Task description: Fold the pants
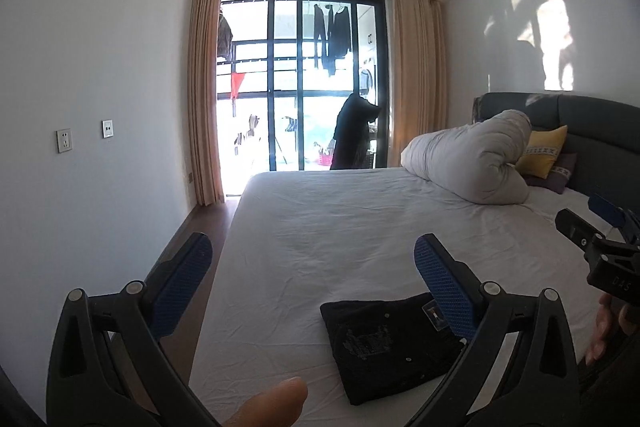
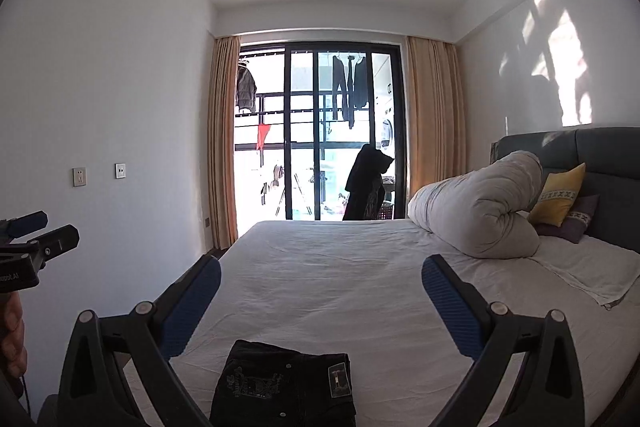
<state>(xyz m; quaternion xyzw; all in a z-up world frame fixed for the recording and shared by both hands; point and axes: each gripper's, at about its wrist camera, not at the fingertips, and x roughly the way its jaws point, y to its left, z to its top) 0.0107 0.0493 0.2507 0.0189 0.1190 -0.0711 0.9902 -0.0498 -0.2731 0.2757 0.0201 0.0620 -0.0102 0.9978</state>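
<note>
Left wrist view: black pants (image 1: 390, 345) lie in a compact folded bundle near the bed's (image 1: 340, 227) front edge, the fold apparently finished, while the left claw (image 1: 312, 275) and right claw (image 2: 320, 297) hover above, both spread wide and empty.

The pants (image 1: 394, 345) are black and folded into a compact, roughly rectangular bundle lying flat on the bed (image 1: 340, 227). A back pocket with pale embroidery and small rivets faces up, and a square label sits at the waistband corner. In the left wrist view they lie low, under the left claw's (image 1: 312, 267) right finger. In the right wrist view the pants (image 2: 284, 385) lie below and between the right claw's (image 2: 320, 291) spread fingers, touching neither.
</note>
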